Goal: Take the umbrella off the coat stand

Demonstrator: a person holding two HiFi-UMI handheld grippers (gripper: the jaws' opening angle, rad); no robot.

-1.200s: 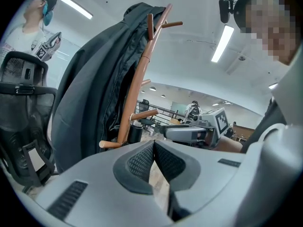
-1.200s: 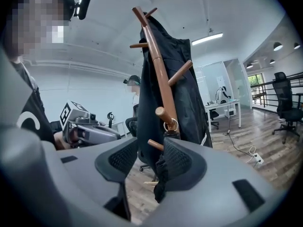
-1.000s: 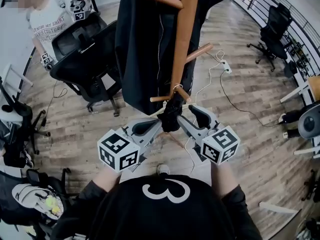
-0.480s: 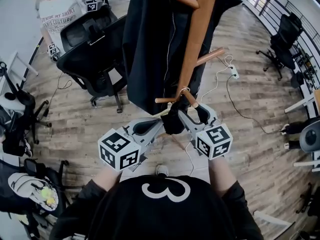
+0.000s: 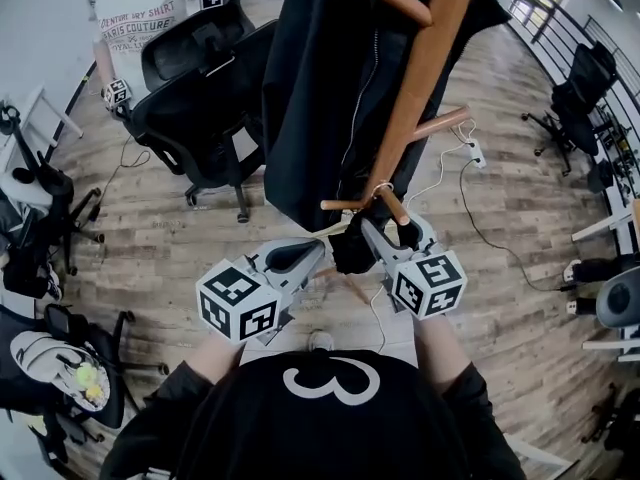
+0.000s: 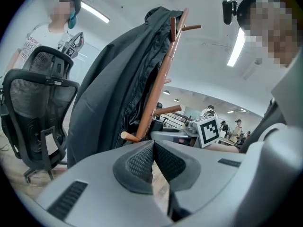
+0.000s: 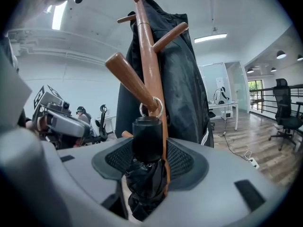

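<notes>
Office floor (image 5: pixel 150 228) — left hand-held gripper (image 6: pixel 153 145) closed; right one (image 7: pixel 149 156), just widened, astride umbrella (image 7: pixel 147 137).

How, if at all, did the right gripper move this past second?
Yes: the right gripper closed in leftward on the coat stand; its jaws, just opening, flank the umbrella.

Beyond the left gripper (image 5: pixel 318 252), a white T-shirt (image 5: pixel 140 23) reads "MY SHIRT" and "COUTURE" (rest unclear). Behind it, a black top (image 5: pixel 250 418) bears "3".
</notes>
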